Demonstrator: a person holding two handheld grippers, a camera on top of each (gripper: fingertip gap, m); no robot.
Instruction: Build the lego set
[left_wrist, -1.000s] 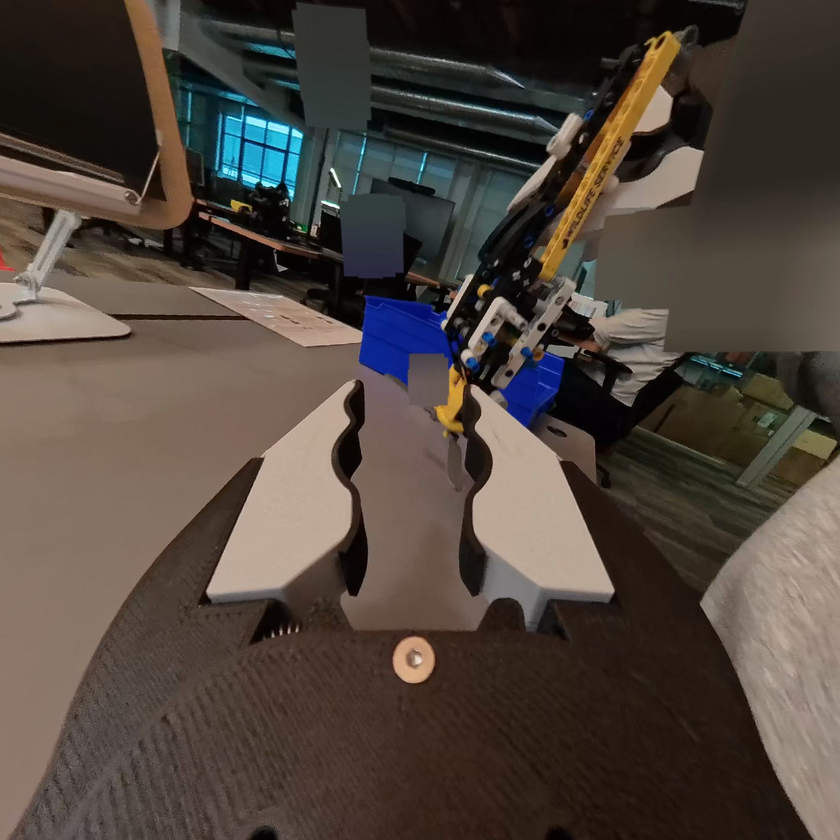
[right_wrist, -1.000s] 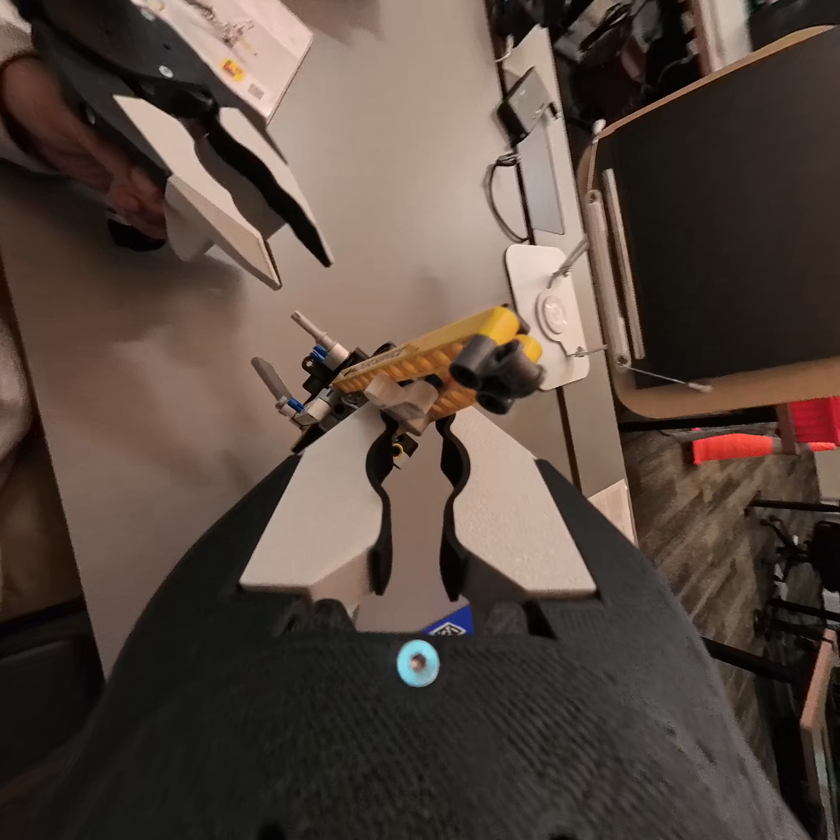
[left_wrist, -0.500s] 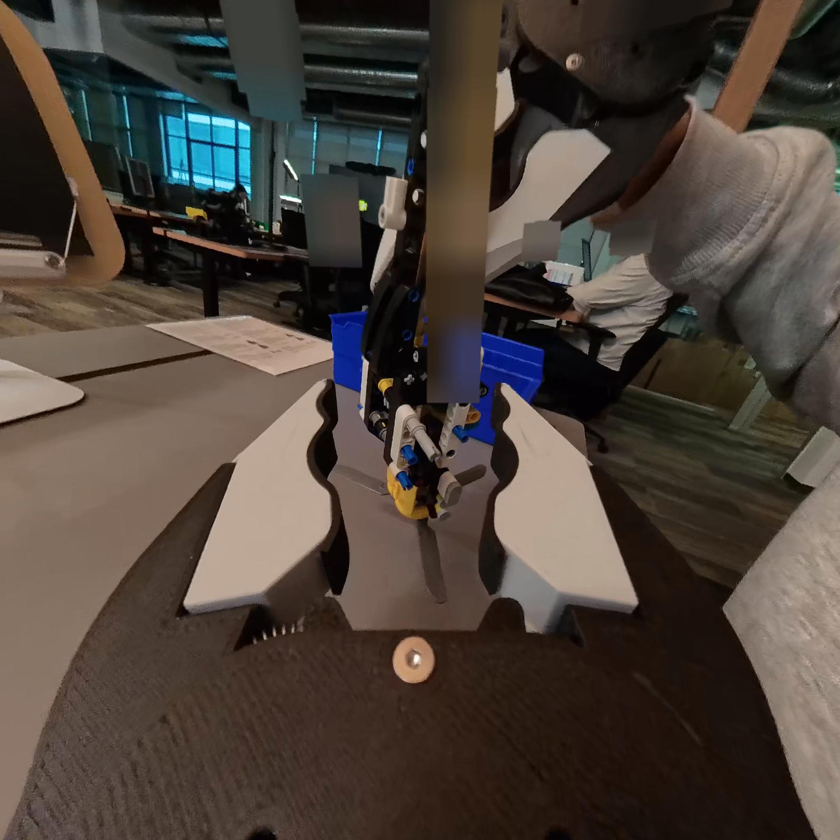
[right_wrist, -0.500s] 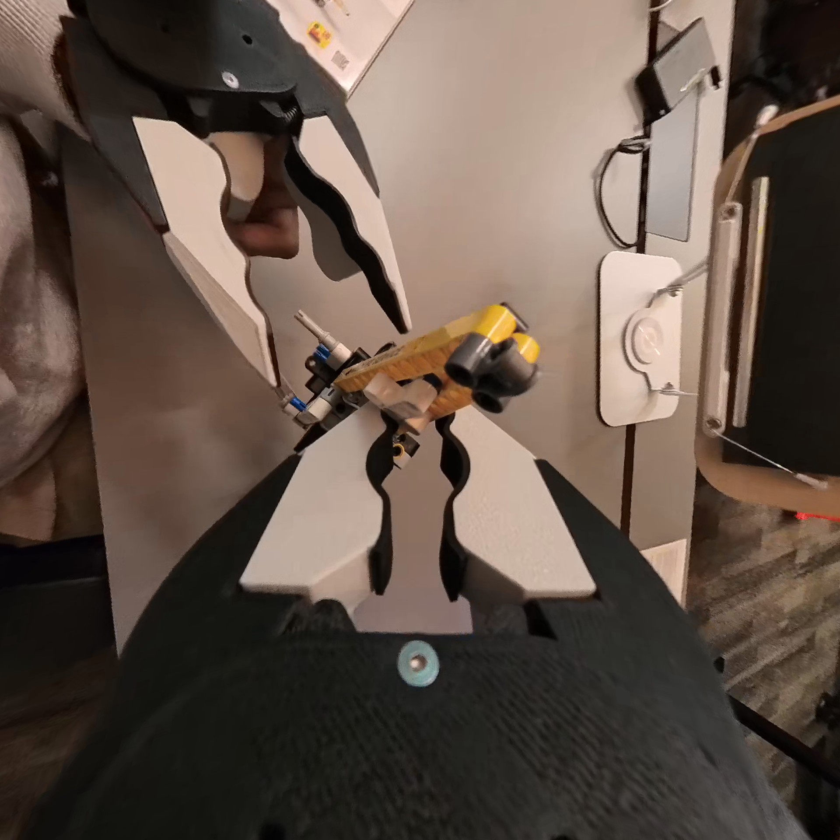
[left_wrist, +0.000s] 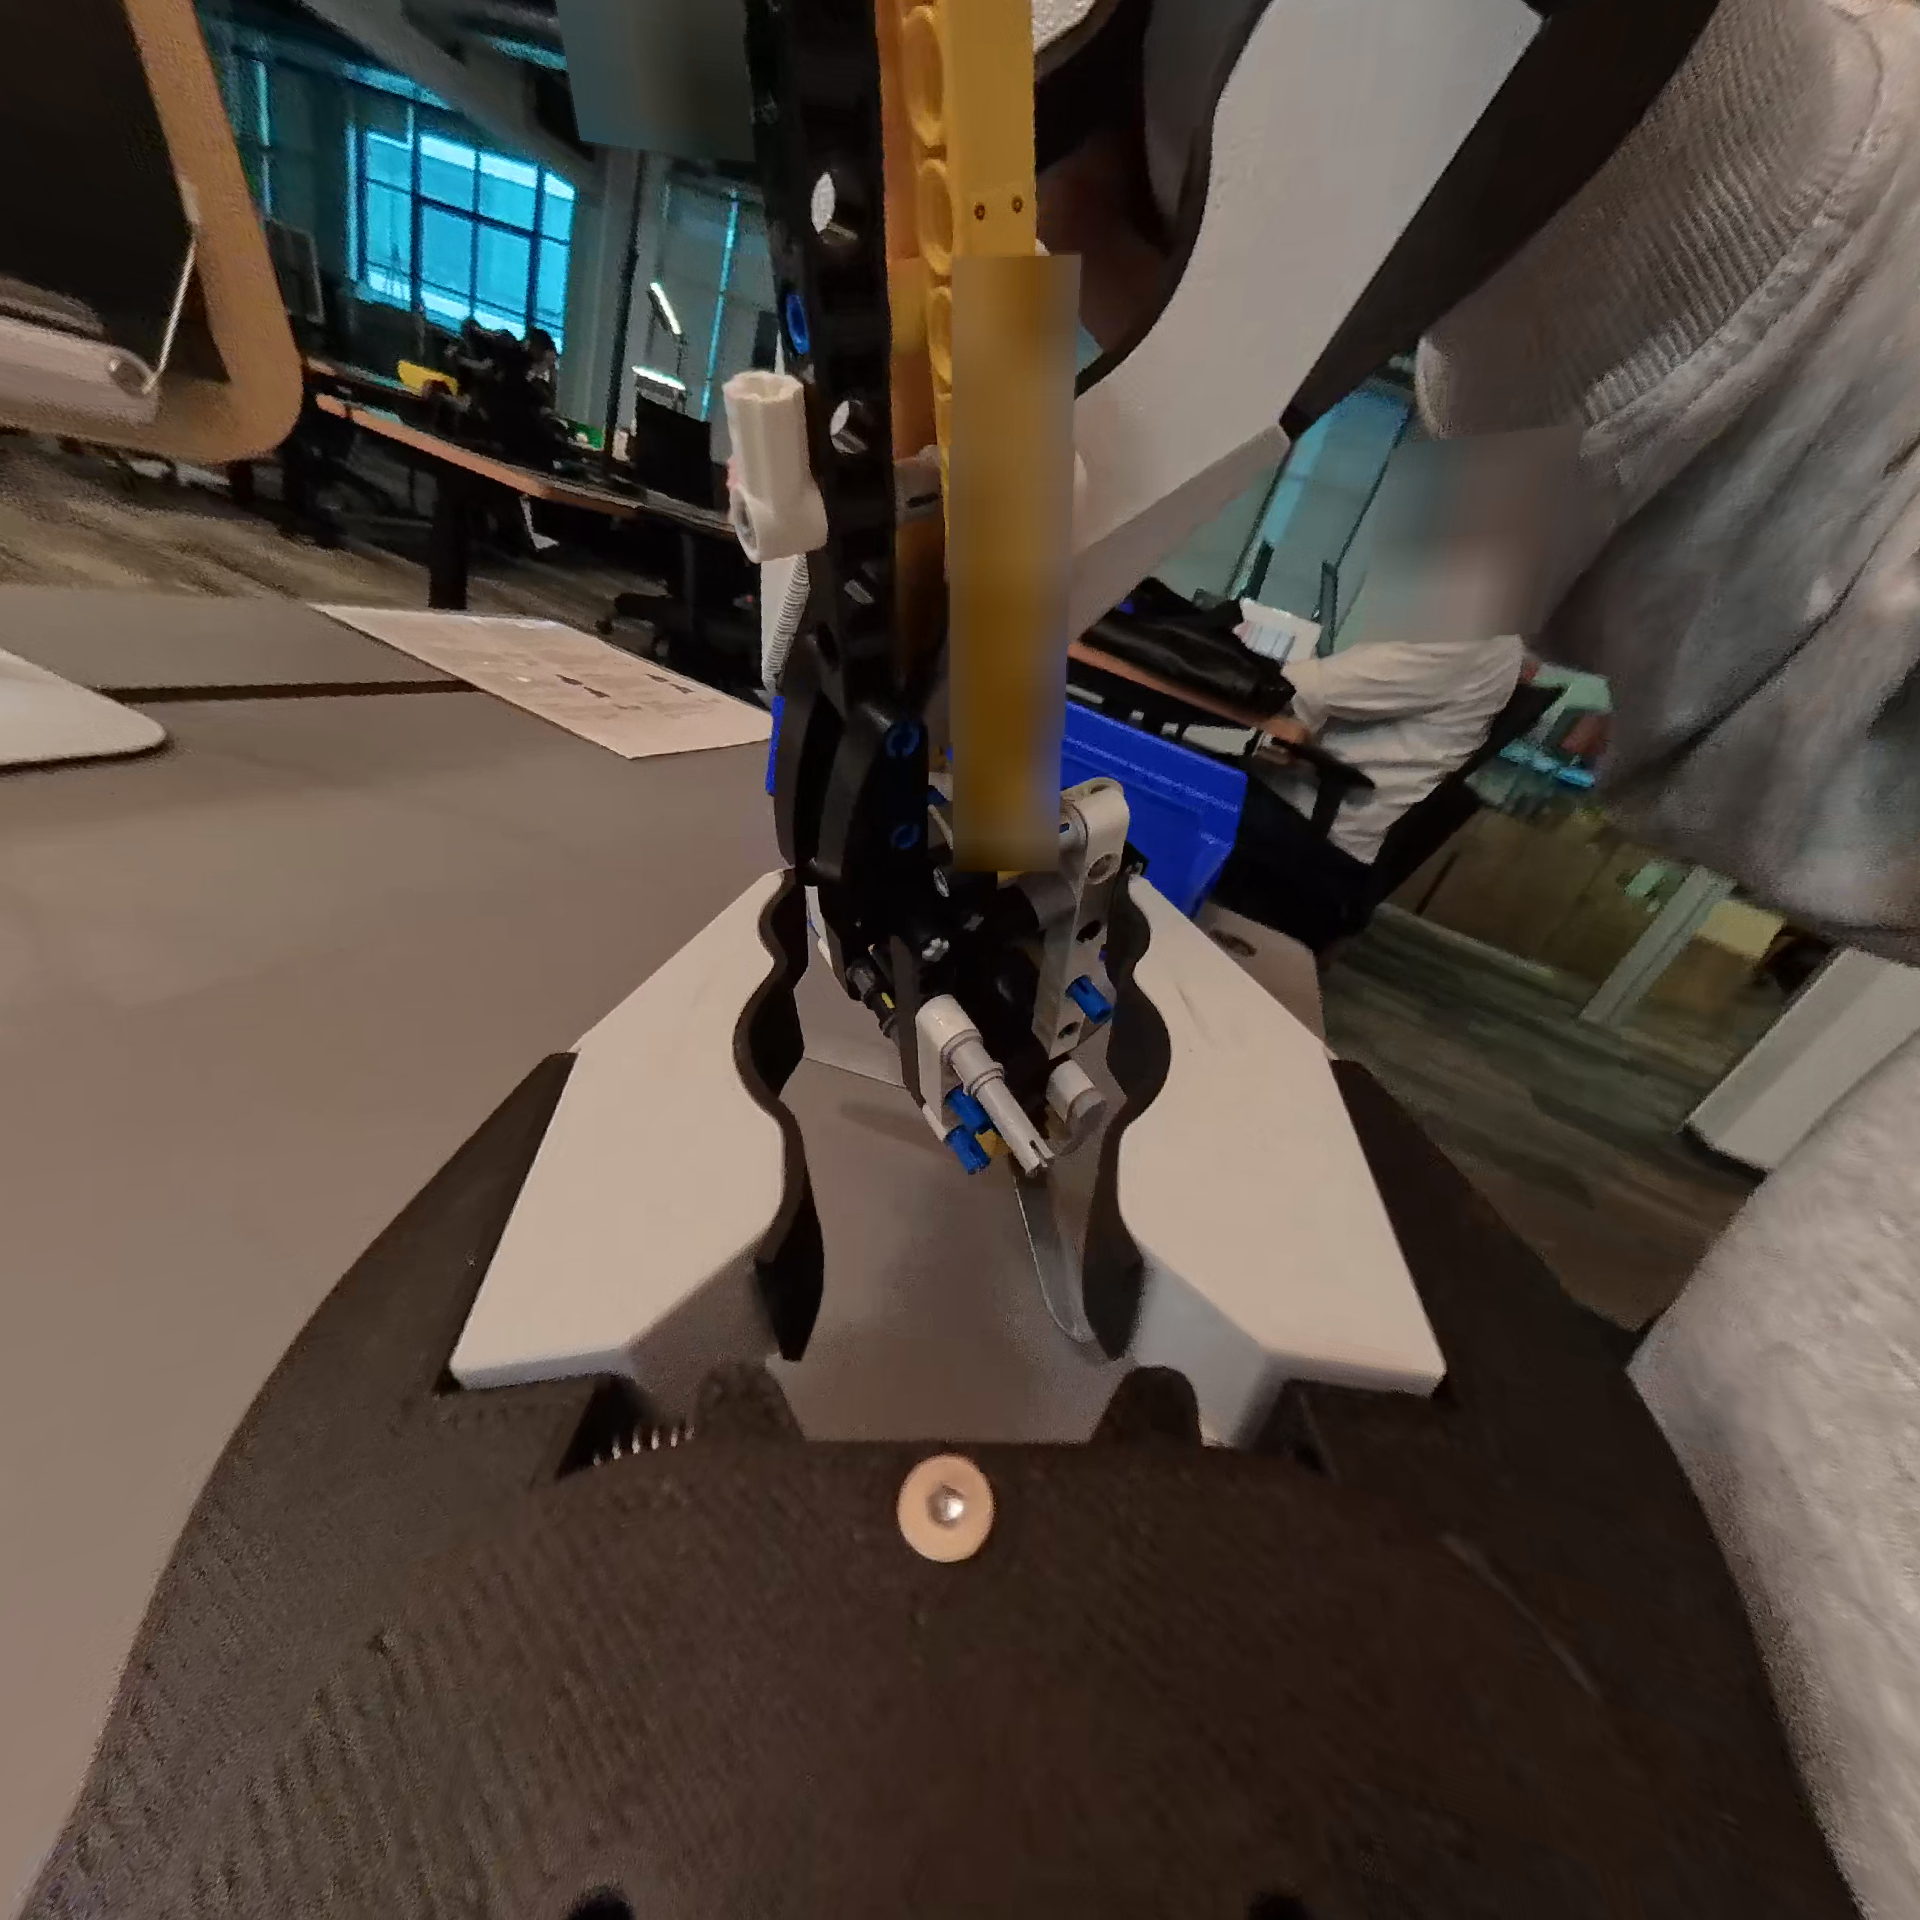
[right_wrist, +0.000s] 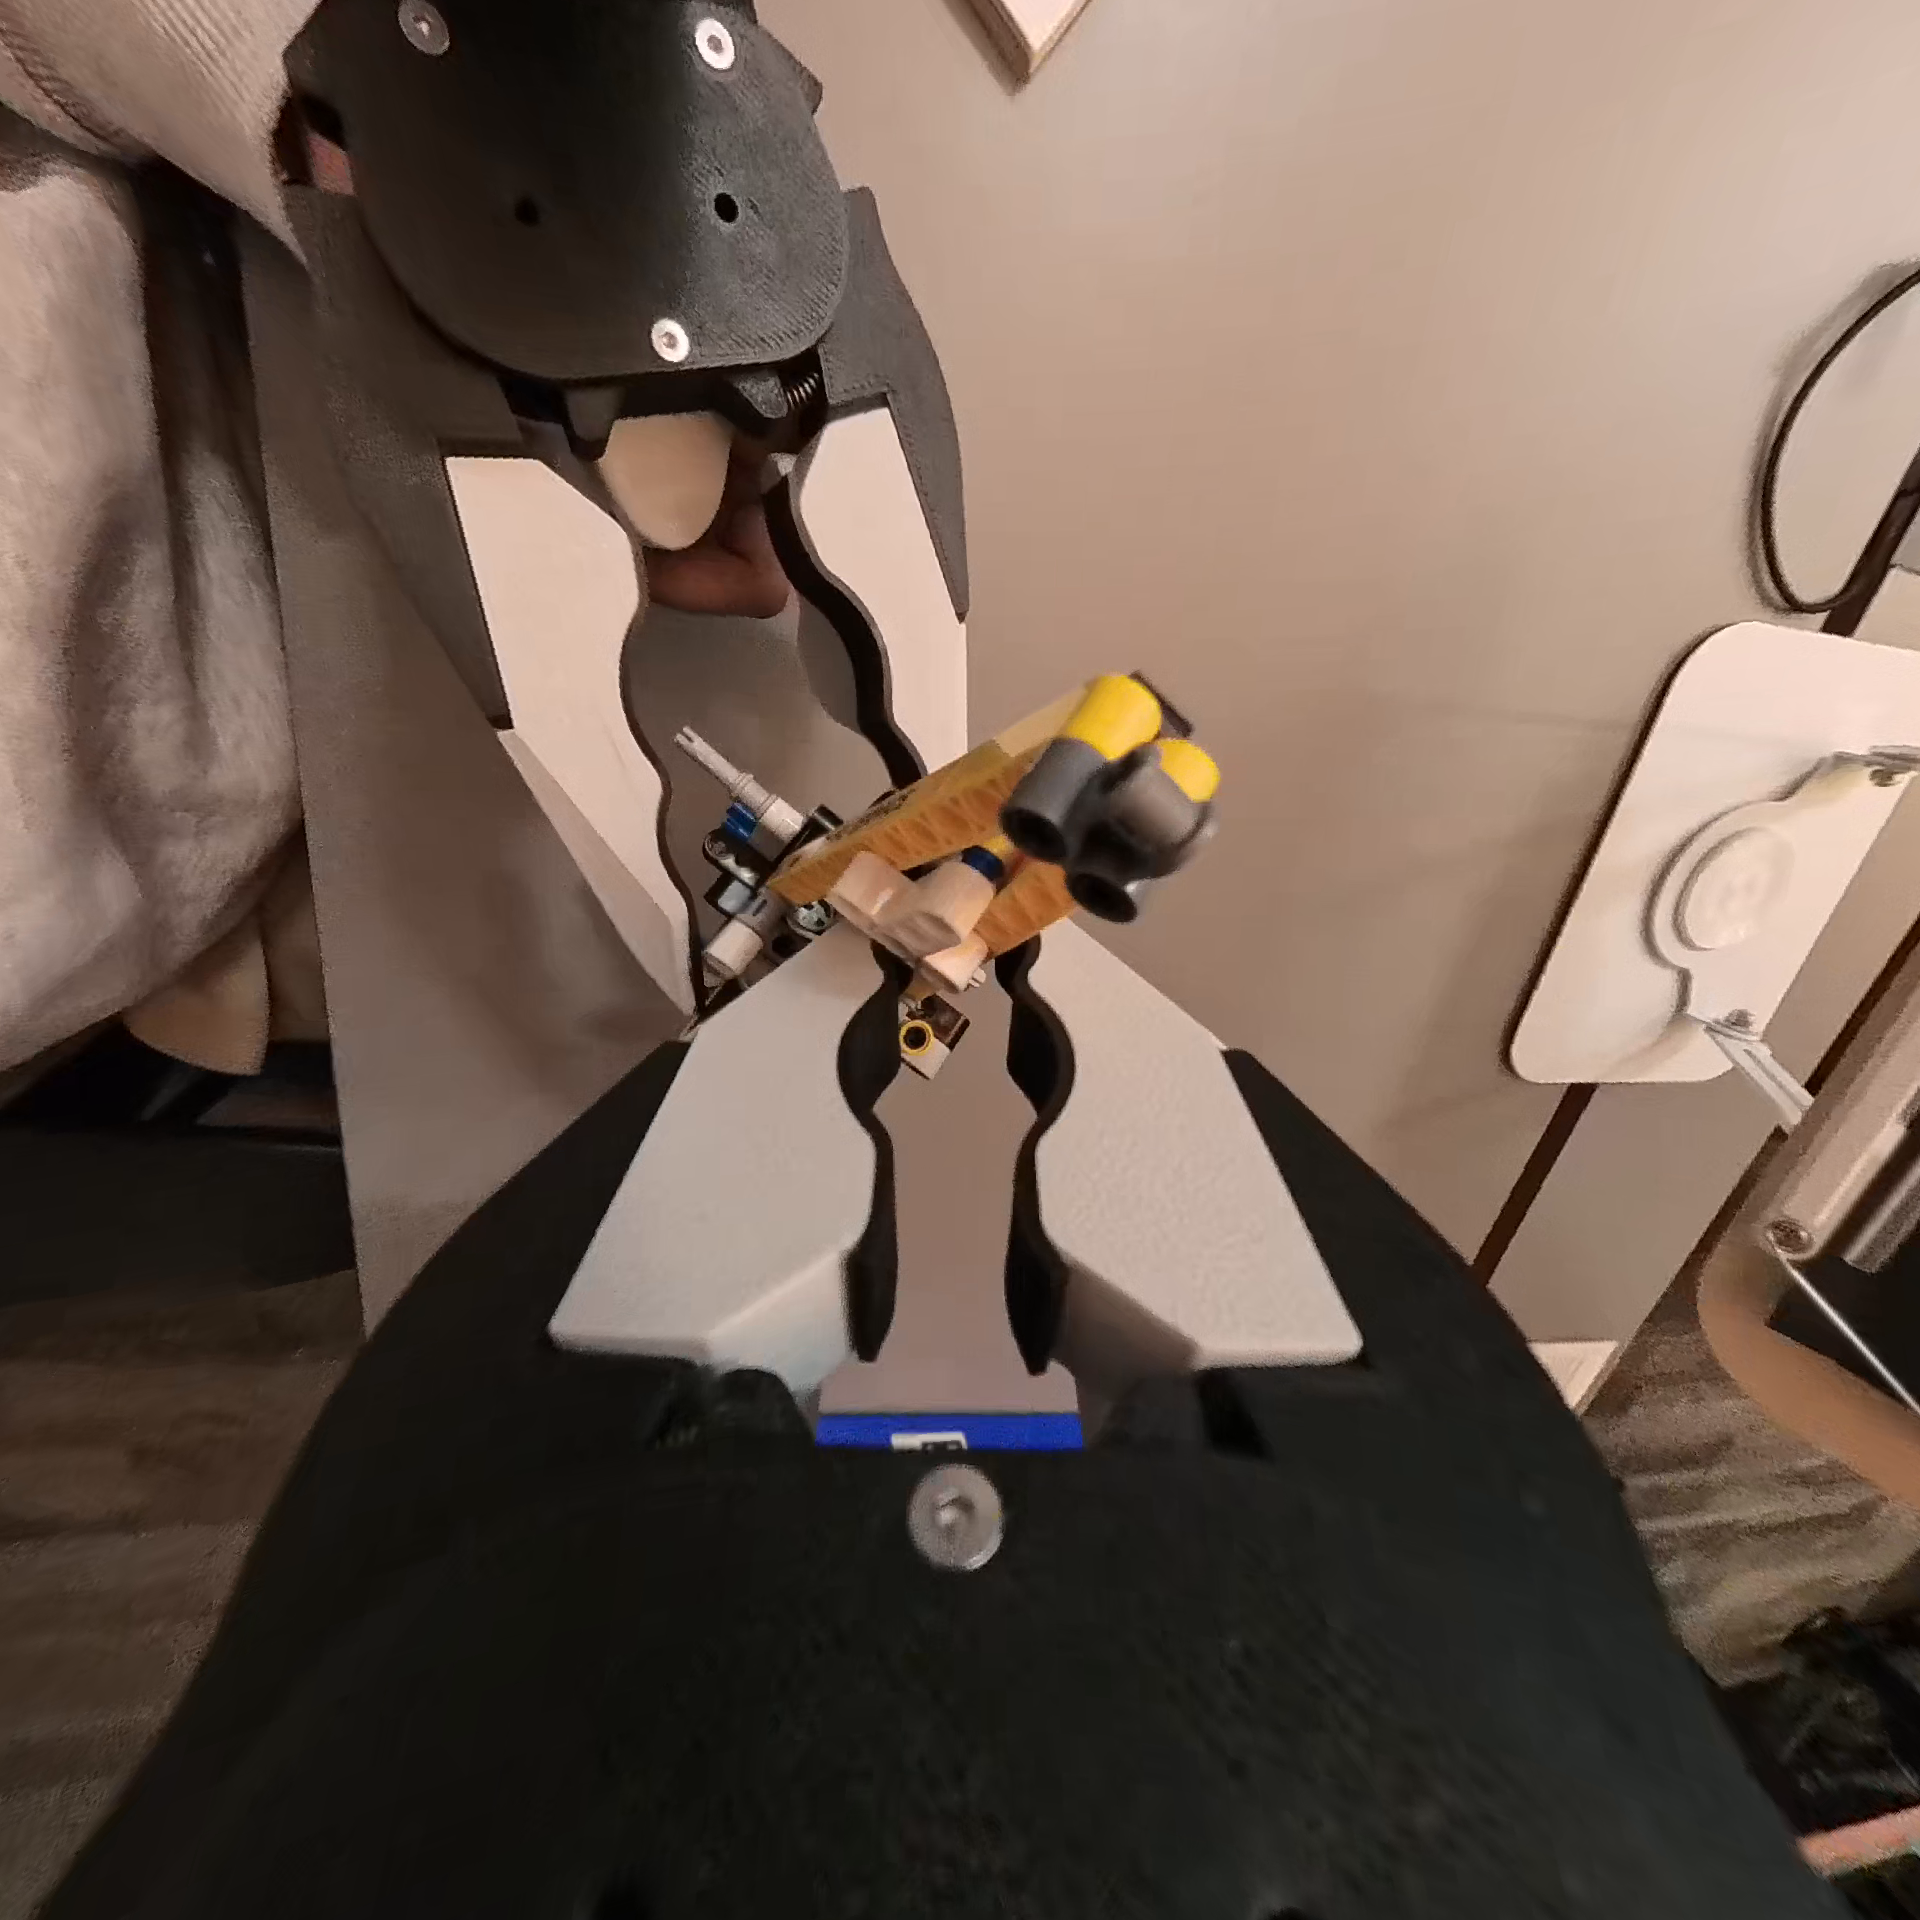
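Right gripper (right_wrist: 940, 977) pinches the knobbly yellow-and-black lego assembly (right_wrist: 987, 831) above the smooth grey table (right_wrist: 1351, 364); left gripper (left_wrist: 961, 1039), wavy jaws spread, straddles its lower end.

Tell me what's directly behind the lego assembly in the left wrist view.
Behind the lego assembly, a blue bin shows at both sides; its middle and contents are covered.

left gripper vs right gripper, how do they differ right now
1. The left gripper is open, its white fingers spread around the lower end of the yellow and black lego assembly; the right gripper is shut on that assembly.
2. The left gripper points along the grey table; the right gripper looks down on it.

Both have white wavy-edged fingers on black bodies.
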